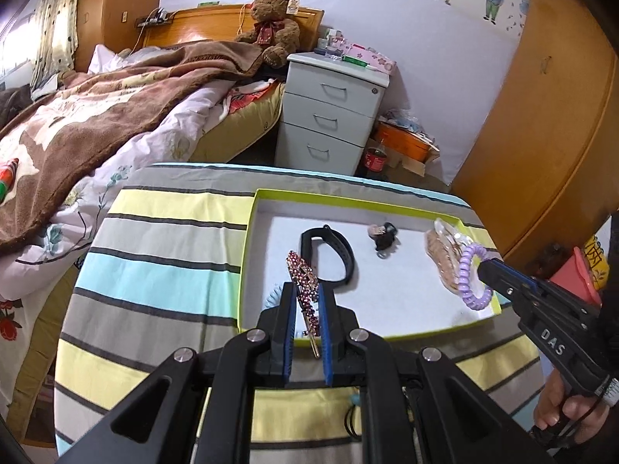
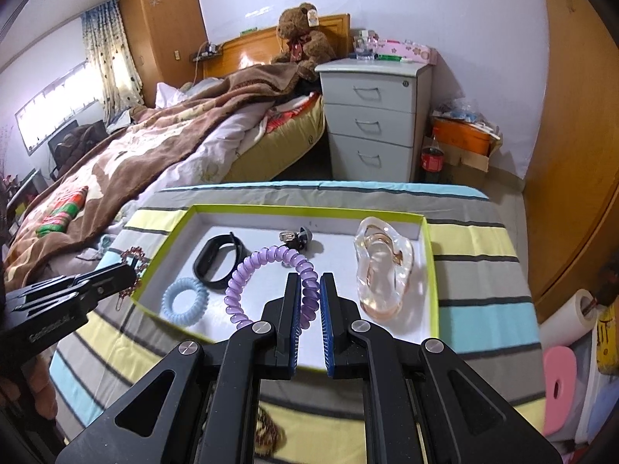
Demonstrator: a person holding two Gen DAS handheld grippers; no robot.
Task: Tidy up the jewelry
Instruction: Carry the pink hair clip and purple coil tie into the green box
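Note:
A shallow white tray with a lime-green rim (image 1: 348, 198) (image 2: 309, 208) lies on a striped tablecloth. My left gripper (image 1: 307, 290) is shut on a red beaded hair clip (image 1: 303, 282), held over the tray's left edge; the clip also shows in the right wrist view (image 2: 131, 261). My right gripper (image 2: 309, 282) is shut on a purple spiral hair tie (image 2: 267, 270) above the tray; the tie also shows in the left wrist view (image 1: 470, 274). In the tray lie a black wristband (image 1: 336, 247) (image 2: 218, 257), a blue spiral tie (image 2: 185, 301), a small dark clip (image 1: 383, 236) (image 2: 298, 236) and a clear claw clip (image 2: 381, 270) (image 1: 445, 263).
The striped table (image 1: 162, 239) stands beside a bed with a brown blanket (image 1: 96, 116). A white drawer unit (image 1: 332, 108) and a cola bottle (image 1: 374, 158) stand behind. A wooden door (image 1: 549, 116) is at the right. Another dark beaded piece (image 2: 271, 431) lies near the front edge.

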